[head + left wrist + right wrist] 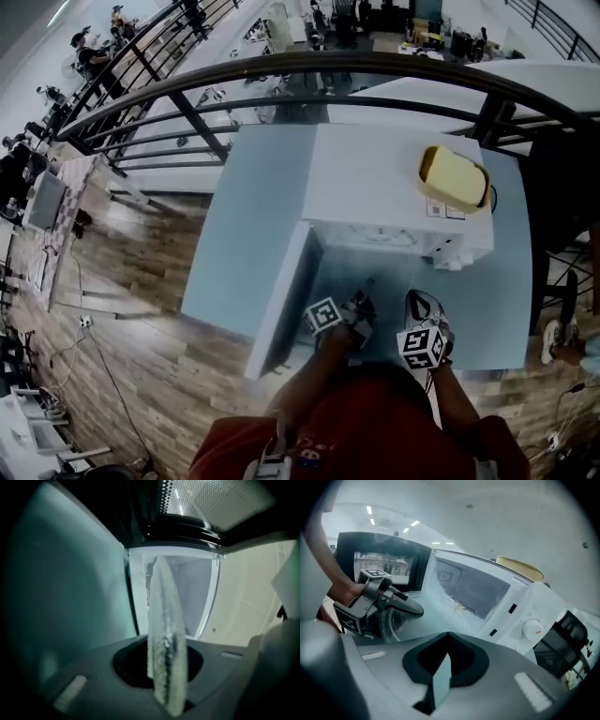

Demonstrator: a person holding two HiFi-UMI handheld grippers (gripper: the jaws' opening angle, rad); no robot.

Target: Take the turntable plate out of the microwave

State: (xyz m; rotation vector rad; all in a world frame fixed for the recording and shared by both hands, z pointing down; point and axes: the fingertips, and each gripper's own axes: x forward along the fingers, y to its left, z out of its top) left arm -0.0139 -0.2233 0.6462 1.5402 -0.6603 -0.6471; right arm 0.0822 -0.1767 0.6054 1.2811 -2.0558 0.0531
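The clear glass turntable plate (161,611) stands edge-on between the jaws of my left gripper (165,672), which is shut on its rim. In the right gripper view the same plate (396,623) hangs from the left gripper (401,607), in front of the white microwave (478,590), whose cavity is open. In the head view the left gripper (359,309) and the right gripper (419,305) sit side by side before the microwave (394,187). My right gripper (440,679) is shut with nothing in it, to the right of the plate.
The microwave door (281,300) swings open to the left, close to my left gripper. A yellow bowl (455,176) rests on the microwave's top. The knob panel (533,629) is at the right. All stands on a pale blue table (234,244), with a railing (281,70) behind.
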